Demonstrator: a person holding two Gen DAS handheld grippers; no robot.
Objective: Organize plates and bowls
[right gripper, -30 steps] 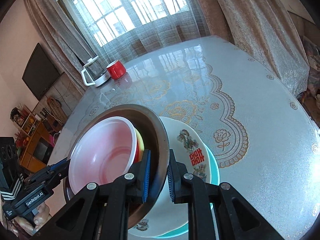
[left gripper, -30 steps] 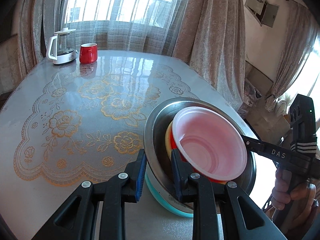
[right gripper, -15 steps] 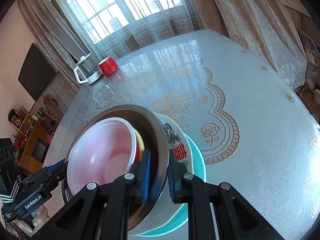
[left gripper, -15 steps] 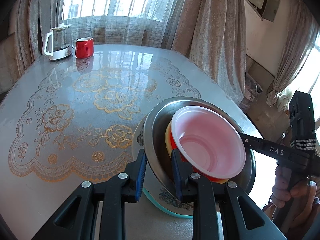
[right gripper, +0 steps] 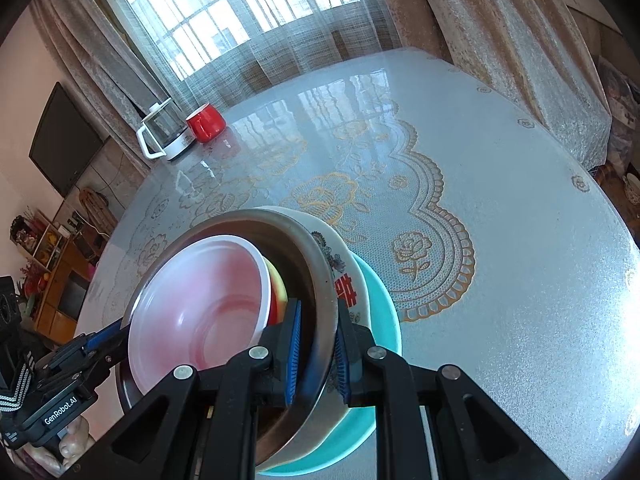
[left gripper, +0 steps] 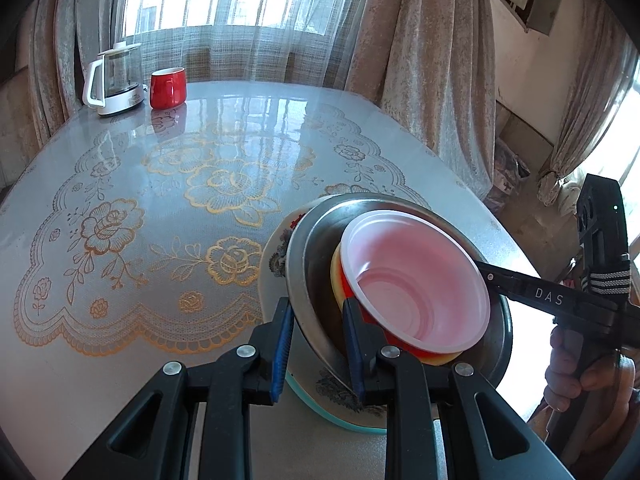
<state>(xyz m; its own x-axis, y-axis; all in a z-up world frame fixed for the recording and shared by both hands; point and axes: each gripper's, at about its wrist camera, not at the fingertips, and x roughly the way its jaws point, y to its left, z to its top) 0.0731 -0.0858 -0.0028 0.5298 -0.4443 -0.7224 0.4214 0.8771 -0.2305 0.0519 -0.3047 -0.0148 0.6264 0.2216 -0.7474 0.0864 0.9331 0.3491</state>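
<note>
— While both tools hold it, what sits inside the steel bowl [left gripper: 316, 256]?
— Nested bowls: a translucent pink plastic one [left gripper: 416, 276] on top, with a red rim and a yellow rim [left gripper: 335, 272] showing beneath it.
— And under the steel bowl?
— A white patterned plate [right gripper: 352, 280] with a red character, lying on a teal plate [right gripper: 384, 308], near the edge of the table [left gripper: 120, 360].
— How do the tools stand?
— The left gripper [left gripper: 316, 344] is clamped on the steel bowl's rim, one blue pad outside, one inside. The right gripper [right gripper: 318, 356] pinches the opposite rim likewise.
— Surfaces?
— Brushed, shiny metal; glossy plastic; a glassy tabletop over a gold-flowered lace cloth [left gripper: 168, 216].
— Anything else?
— A glass kettle [left gripper: 114, 78] and a red mug [left gripper: 168, 88] at the far end.
</note>
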